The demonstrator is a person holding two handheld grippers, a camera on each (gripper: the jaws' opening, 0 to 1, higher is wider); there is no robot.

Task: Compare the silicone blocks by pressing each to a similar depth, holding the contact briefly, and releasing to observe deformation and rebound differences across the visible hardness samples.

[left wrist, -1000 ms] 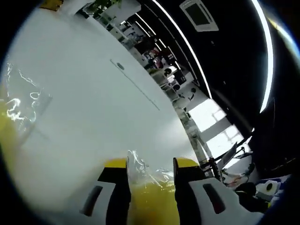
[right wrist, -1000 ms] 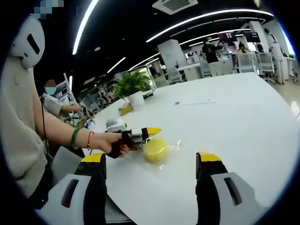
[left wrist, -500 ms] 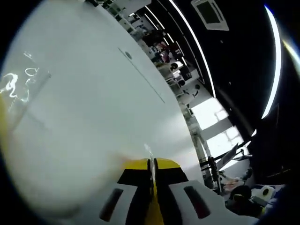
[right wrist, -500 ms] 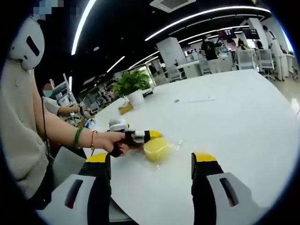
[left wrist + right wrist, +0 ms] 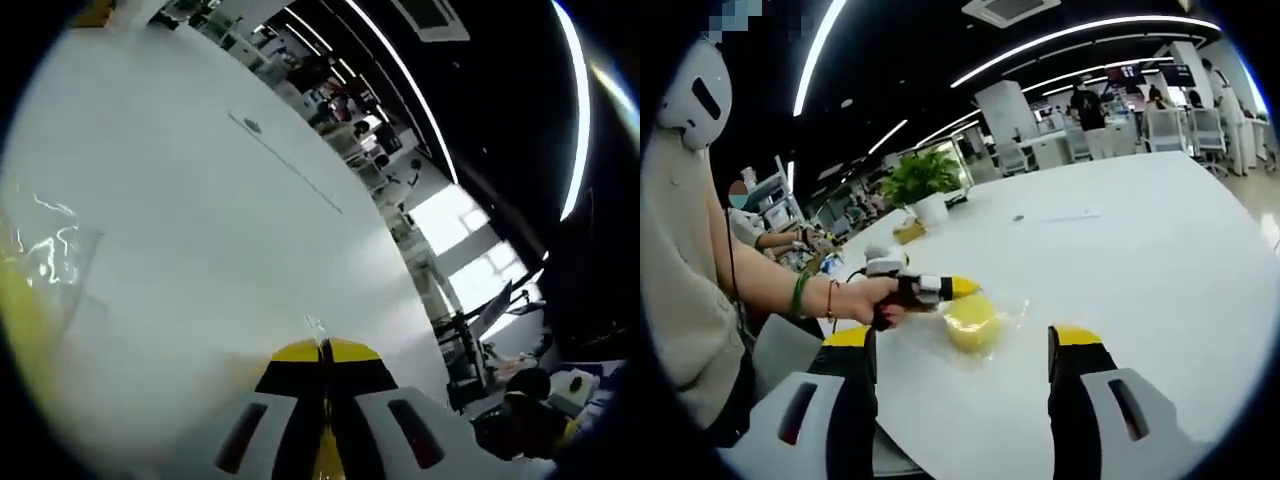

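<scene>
A large open office with ceiling light strips surrounds a white tabletop (image 5: 1160, 250). In the right gripper view, the right gripper (image 5: 962, 375) hangs over the near edge, jaws wide apart. Beyond it a hand (image 5: 865, 300) holds the left gripper (image 5: 958, 288), jaws together, pinching the clear wrap at the top of a yellow silicone block (image 5: 970, 322). A potted plant (image 5: 920, 185) stands far left.
</scene>
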